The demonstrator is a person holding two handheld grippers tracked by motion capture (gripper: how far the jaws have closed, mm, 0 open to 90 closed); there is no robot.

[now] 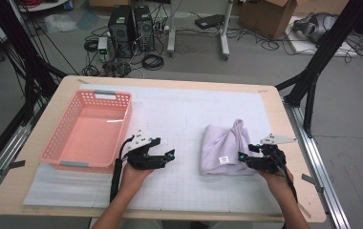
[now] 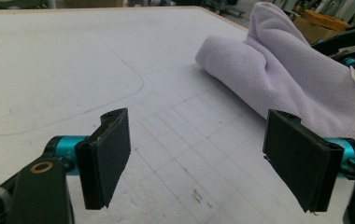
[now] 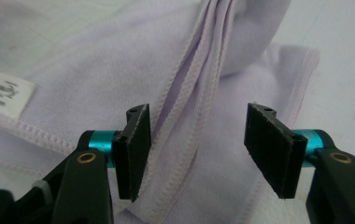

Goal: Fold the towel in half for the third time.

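Cables and computer towers clutter the floor beyond my table (image 1: 50, 191). On its white mat, right of centre, a folded lilac towel (image 1: 225, 148) lies soft, light, floppy. My right gripper (image 1: 247, 158) hovers spread over its stitched hems, gripping nothing. My left gripper (image 1: 166, 156) stands spread and empty. I'd pinch the layered hem.

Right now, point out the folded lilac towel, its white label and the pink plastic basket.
Folded lilac towel (image 1: 227, 143): high view, middle of its top surface.
White label (image 3: 8, 94): right gripper view, centre of the tag by the stitched hem.
Pink plastic basket (image 1: 51, 139): high view, its left wall.
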